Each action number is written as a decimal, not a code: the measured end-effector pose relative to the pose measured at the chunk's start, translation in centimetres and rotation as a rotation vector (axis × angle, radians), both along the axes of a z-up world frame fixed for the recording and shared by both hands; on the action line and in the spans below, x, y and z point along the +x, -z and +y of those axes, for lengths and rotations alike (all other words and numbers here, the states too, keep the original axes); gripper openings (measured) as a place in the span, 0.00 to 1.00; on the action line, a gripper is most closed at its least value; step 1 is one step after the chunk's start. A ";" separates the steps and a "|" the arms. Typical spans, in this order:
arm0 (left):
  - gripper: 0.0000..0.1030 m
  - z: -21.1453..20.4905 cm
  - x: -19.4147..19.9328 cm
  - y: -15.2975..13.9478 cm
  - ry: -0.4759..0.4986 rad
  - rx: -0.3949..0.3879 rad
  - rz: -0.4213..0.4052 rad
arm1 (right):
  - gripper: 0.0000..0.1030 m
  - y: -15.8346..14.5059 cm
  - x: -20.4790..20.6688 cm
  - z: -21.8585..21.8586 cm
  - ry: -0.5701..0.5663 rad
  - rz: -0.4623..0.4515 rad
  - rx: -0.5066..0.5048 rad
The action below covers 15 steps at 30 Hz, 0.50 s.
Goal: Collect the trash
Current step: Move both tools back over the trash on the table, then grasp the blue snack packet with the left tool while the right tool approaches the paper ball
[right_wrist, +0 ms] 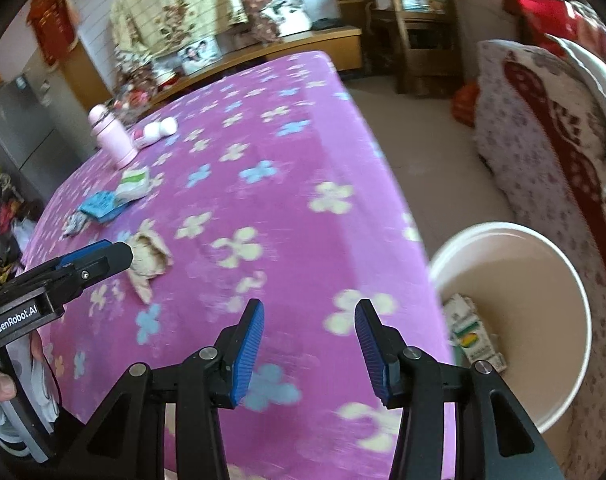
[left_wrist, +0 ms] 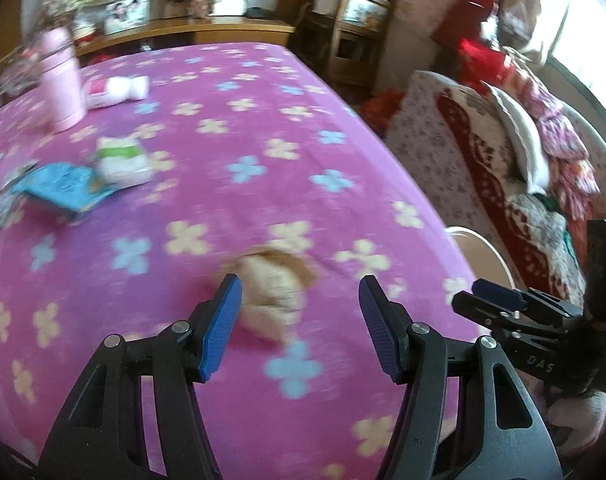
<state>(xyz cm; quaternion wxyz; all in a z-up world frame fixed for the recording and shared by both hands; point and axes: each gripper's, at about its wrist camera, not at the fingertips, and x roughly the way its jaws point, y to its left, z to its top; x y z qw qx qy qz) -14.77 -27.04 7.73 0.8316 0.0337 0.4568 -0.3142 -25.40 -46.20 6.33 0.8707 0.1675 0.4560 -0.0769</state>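
Left tongs [left_wrist: 299, 300] gape wide over the crumpled wad [left_wrist: 273, 296], gripping nothing. Right tongs [right_wrist: 309, 332] hang wide open, empty, beside the bin [right_wrist: 515, 316].

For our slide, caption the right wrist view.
Open right tool above the flowered table, white bin holding a carton alongside.

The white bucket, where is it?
The white bucket sits on the floor at the right in the right wrist view, beside the edge of the purple table, with a green and white carton lying inside it.
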 end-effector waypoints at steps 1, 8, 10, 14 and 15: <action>0.58 0.8 0.3 0.1 -0.016 0.002 0.001 | 0.44 0.0 0.5 0.6 -0.013 0.000 0.003; 0.58 7.2 2.5 0.8 -0.125 0.015 0.006 | 0.54 0.5 3.8 4.7 -0.090 0.008 0.035; 0.58 9.0 3.3 1.0 -0.158 0.010 0.015 | 0.54 0.5 4.7 5.9 -0.116 0.009 0.035; 0.58 12.2 5.4 1.3 -0.232 -0.025 0.042 | 0.54 0.6 6.3 8.3 -0.164 0.012 0.036; 0.58 12.8 6.1 1.4 -0.250 -0.037 0.050 | 0.54 0.6 6.6 8.6 -0.171 0.012 0.037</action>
